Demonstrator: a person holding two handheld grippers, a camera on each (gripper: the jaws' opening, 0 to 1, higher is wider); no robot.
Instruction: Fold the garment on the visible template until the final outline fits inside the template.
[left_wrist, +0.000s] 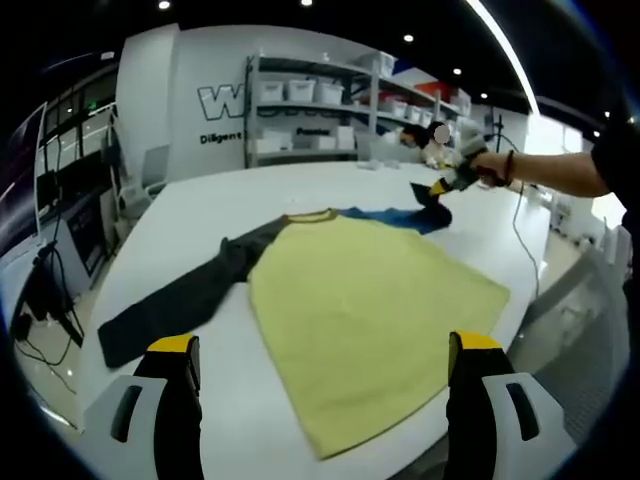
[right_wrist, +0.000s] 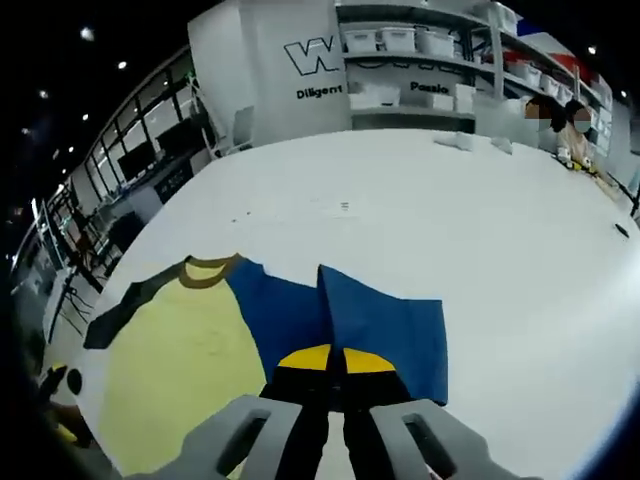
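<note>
White tabletop (left_wrist: 300, 195) fills a bright workshop, with shelving (left_wrist: 310, 105) holding white bins against the far wall and large lettering painted beside it.

On the table lies a long-sleeved shirt (left_wrist: 370, 310), spread flat with its yellow body toward the near edge. Its collar is a mustard-coloured ring at the far end. One dark grey sleeve (left_wrist: 190, 290) stretches out flat to the left, reaching almost to the table's edge. The other sleeve, blue (right_wrist: 370, 325), is at the far right of the shirt.

In the left gripper view, the left gripper (left_wrist: 325, 375) hangs over the near table edge, its two yellow-tipped jaws spread wide apart with nothing between them. Farther off on the right, a person's hand (left_wrist: 495, 165) with a dark wristband holds the right gripper (left_wrist: 437, 190) at the blue sleeve.

In the right gripper view, the right gripper (right_wrist: 335, 362) has its jaws pressed together on the blue sleeve, and the cloth creases upward from the tips. The yellow body and mustard collar lie to the left of it.
</note>
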